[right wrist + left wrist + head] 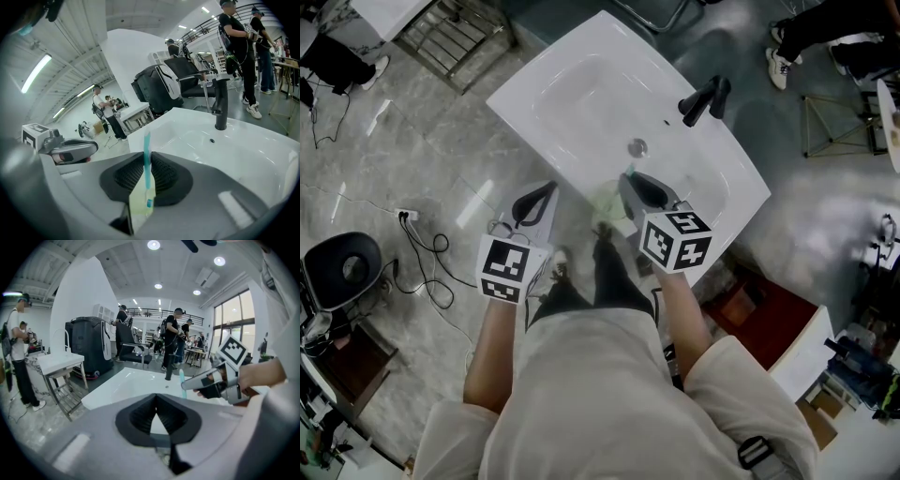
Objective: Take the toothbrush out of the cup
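Toothbrush (147,140) is standing upright between the pads of your right gripper (146,161). The jaws are squeezing its thin blue-green handle, so they are nearly together, with only the handle keeping them apart. The bottom end of the brush is sitting down inside the pale green cup (139,208), which is showing just under those jaws. You are seeing the brush's tip through the cup's side, so it is not out yet. The cup is looking like it is sitting by the near edge of the white sink (581,103), though the head view is too blurry there to be sure. Your left gripper (156,399) is hanging off to the left, apart from the cup. Its jaw tips are touching each other and it is holding nothing. So I am judging that you are partway through the job: the grabbing part is looking done, and the lifting part is waiting. You are going to need to pull the brush straight up until its bottom end is clearing the rim. Nothing is holding the cup down, so it may be tipping or coming up with the brush.
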The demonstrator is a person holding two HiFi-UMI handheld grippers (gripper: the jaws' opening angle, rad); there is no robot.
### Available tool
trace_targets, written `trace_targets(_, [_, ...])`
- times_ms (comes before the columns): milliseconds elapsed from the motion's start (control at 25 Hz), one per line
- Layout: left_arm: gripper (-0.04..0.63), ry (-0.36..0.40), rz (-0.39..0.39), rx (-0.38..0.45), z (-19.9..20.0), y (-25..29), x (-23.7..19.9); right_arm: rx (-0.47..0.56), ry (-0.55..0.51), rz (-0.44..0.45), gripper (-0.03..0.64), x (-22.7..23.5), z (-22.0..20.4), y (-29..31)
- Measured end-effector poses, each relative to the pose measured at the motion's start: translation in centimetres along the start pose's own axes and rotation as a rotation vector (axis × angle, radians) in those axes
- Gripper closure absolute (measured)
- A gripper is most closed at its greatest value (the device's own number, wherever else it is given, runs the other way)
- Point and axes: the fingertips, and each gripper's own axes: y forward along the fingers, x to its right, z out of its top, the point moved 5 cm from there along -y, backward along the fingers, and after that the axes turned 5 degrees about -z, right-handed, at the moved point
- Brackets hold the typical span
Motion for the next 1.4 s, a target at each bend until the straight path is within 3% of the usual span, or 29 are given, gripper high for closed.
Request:
trace_targets(960, [0.592,0.022,-0.028,0.015,0.4,-1.2,1.0,0.081,-0.014,-0.004,0.563,-1.6,1.6,-2.6])
trace_targets(1400, [0.592,0.048,-0.016,0.064,1.0,-4.2,1.4,0.195,-0.087,-0.037,0.565,-4.2,3.4,-6.7])
